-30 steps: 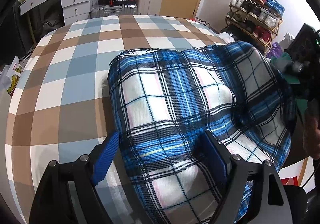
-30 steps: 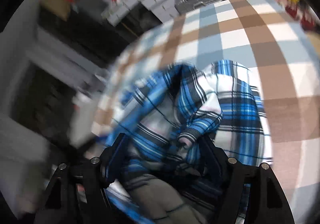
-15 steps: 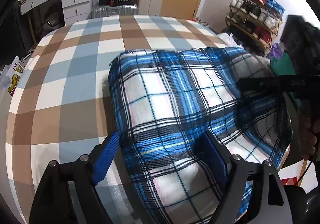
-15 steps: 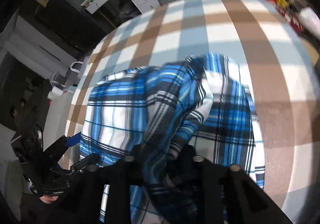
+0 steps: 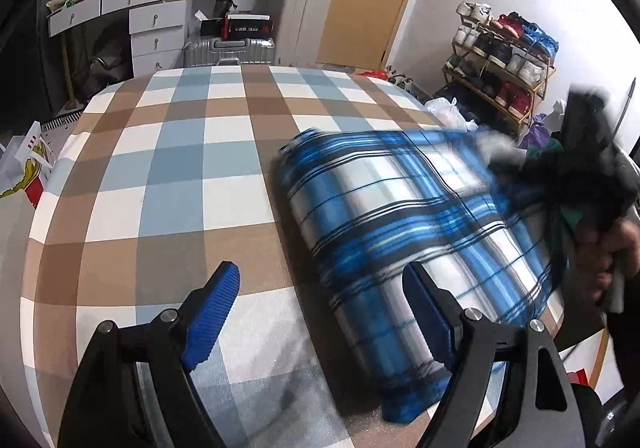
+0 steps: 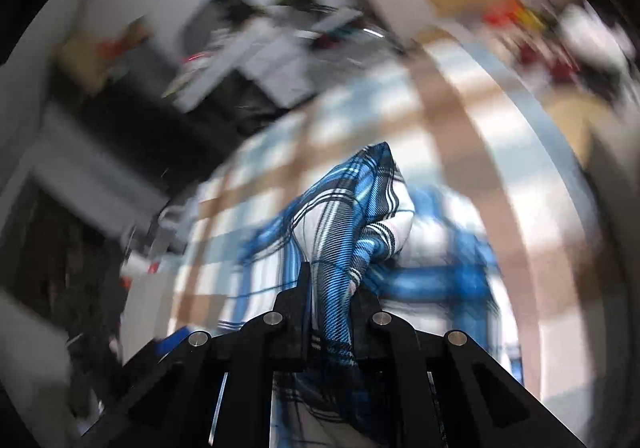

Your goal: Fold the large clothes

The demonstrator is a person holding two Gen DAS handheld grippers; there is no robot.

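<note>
Blue-white plaid garment (image 5: 404,216), just one, is lying bunched on the bed (image 5: 168,168); right hand-held gripper (image 6: 330,288) is pinching its fold, left hand-held gripper (image 5: 320,304) gaping, empty.

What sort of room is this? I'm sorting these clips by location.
Most likely a bedroom: a bed with a checked cover, white drawers, suitcases and a shoe rack.

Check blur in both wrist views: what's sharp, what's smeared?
Left wrist view: left tongs, checked bedspread and room sharp; plaid garment and right tongs motion-smeared. Right wrist view: background heavily streaked; only the right tongs and the cloth pinched in them are crisp. Both show fisheye bending and dark corners.
</note>
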